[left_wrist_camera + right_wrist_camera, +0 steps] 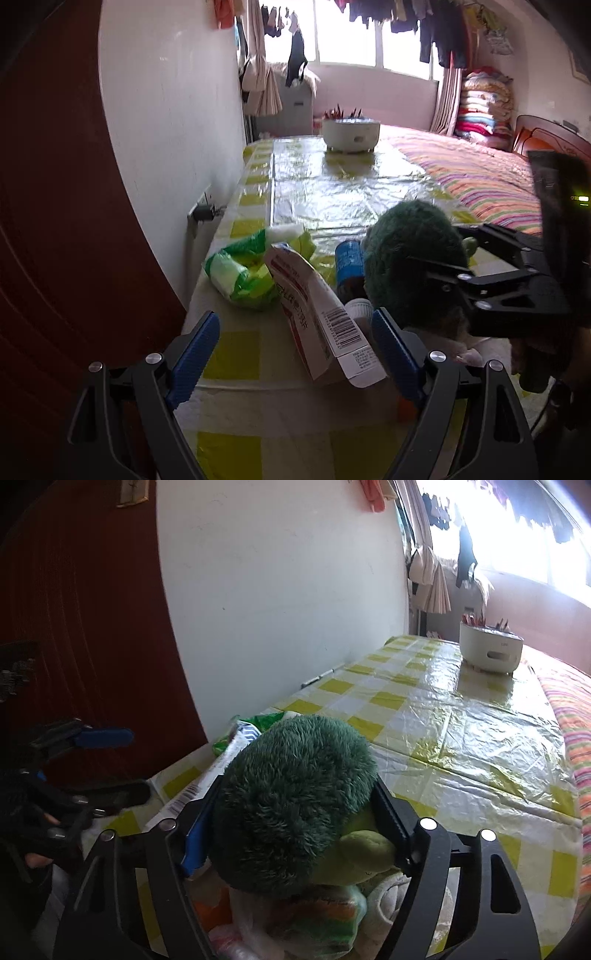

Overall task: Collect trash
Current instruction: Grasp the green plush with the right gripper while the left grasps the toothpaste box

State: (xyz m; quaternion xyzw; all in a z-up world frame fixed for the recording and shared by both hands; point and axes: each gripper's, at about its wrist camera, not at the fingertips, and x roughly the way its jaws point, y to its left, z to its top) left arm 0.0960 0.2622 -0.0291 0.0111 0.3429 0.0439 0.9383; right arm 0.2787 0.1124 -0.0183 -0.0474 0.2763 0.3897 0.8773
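From the left wrist, we see our left gripper (pixel 295 354) with its jaws spread wide and nothing pressed between them. The white carton (pixel 321 317) with the barcode lies partly in that gap, tipped up on the checked table (pixel 236 354), its long axis running away from us and slightly leftward, so it sits closer to the right pad than the left. Beyond it are a green plastic bag (pixel 243 273) and a blue can (pixel 349 262). To the right, the right gripper (pixel 443 280) meets the green plush toy (pixel 410 258).

From the right wrist, the right gripper (pixel 295 830) has both pads against the sides of the green plush toy (pixel 295 797), so we judge it clamped on the toy. The carton's barcode edge (pixel 184 797) shows just left of the toy, well nearer the left gripper (pixel 103 738), which we judge the better hand for it.
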